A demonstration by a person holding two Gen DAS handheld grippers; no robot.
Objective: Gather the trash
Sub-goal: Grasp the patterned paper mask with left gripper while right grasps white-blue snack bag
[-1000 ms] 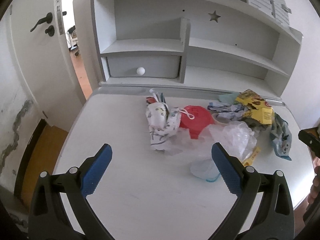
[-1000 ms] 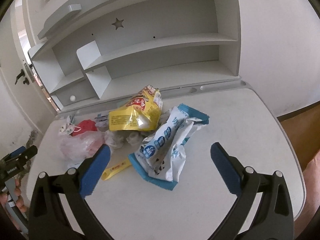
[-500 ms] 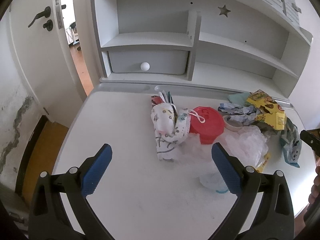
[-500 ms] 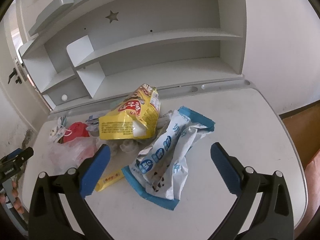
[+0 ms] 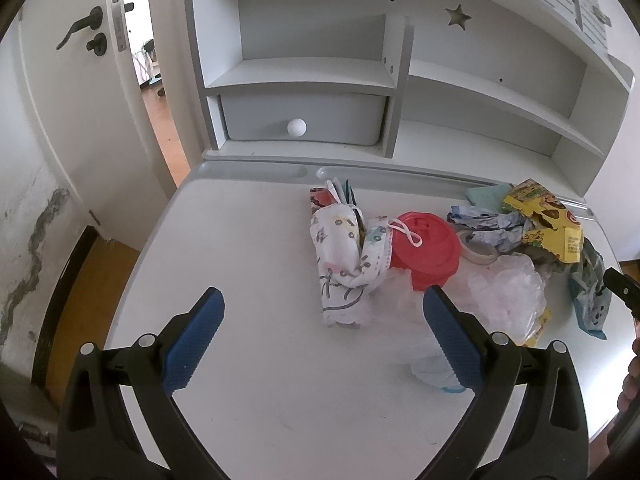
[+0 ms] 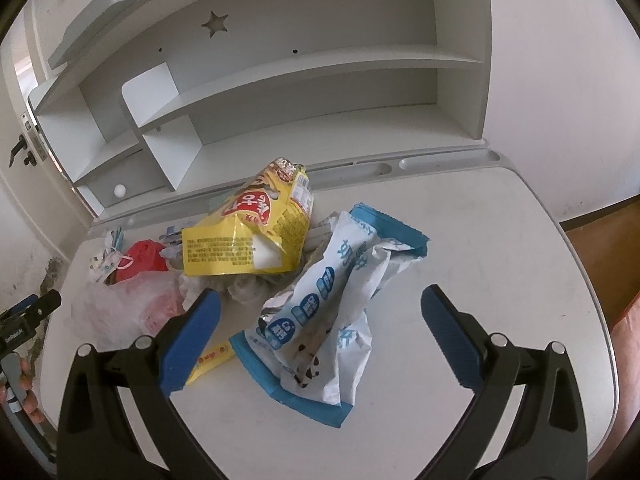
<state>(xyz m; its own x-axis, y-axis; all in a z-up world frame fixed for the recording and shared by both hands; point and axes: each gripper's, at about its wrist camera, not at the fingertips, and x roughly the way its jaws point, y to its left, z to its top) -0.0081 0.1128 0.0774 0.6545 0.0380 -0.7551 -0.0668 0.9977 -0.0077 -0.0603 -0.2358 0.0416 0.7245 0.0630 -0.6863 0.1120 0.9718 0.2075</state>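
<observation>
Both grippers — left gripper (image 5: 322, 334), right gripper (image 6: 320, 332) — hung spread; yellow bag (image 6: 256, 232) at 11 o'clock bore Korean print; mask (image 5: 346, 256) clear only from left.

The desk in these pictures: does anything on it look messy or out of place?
Yes. Crumpled rubbish is strewn over the desk: a torn yellow snack bag, a blue-and-white wrapper, a clear plastic bag, a red lid and a used face mask.
</observation>
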